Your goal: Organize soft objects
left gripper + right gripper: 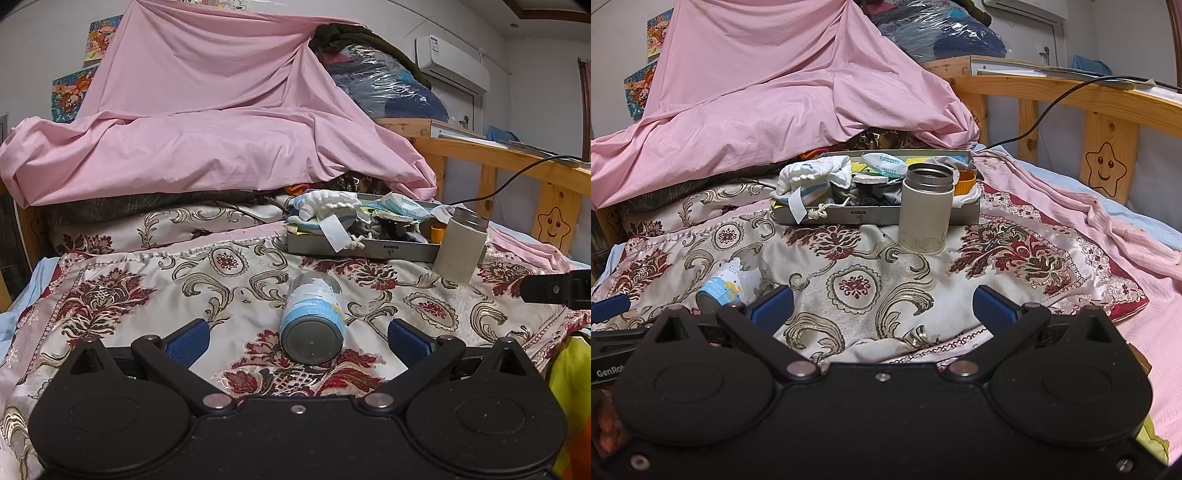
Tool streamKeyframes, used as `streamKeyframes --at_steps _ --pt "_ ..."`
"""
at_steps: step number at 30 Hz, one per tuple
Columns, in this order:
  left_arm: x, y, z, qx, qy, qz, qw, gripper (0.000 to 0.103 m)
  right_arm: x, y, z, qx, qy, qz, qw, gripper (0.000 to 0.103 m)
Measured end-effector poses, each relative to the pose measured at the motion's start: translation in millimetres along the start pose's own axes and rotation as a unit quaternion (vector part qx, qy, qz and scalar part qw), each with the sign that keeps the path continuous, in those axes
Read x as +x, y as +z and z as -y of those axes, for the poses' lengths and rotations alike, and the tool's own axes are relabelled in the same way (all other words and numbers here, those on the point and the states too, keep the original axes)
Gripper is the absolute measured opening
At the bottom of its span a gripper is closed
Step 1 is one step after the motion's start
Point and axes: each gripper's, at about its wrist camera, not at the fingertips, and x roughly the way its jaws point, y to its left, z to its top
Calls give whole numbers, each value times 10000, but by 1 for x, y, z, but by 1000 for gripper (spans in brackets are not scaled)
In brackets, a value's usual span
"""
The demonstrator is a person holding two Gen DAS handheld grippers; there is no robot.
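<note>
A bottle with a torn blue and white label (pixel 313 320) lies on its side on the patterned bedspread (pixel 155 280), its base toward me. My left gripper (pixel 298 341) is open, its blue pads either side of the bottle's base, not touching it. My right gripper (pixel 882 304) is open and empty over the bedspread (pixel 857 288); the bottle (pixel 729 286) lies to its left. A grey tray (pixel 364 248) holds a white drawstring pouch (pixel 325 206), cloths and packets; it also shows in the right wrist view (pixel 875 216). A beige flask (pixel 926 208) stands upright before it.
A large pink sheet (pixel 207 122) is draped over a pile behind the tray. A wooden bed rail (pixel 1108 122) with a star face runs along the right, with a black cable (pixel 1049 107) over it. Plastic-wrapped bedding (pixel 384 85) is stacked at the back.
</note>
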Motion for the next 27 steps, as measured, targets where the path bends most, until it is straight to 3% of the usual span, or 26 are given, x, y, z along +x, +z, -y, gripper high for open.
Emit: streamKeyframes --at_steps 27 --pt "0 -2 0 5 -1 -15 10000 102 0 0 -1 0 -6 -6 10000 103"
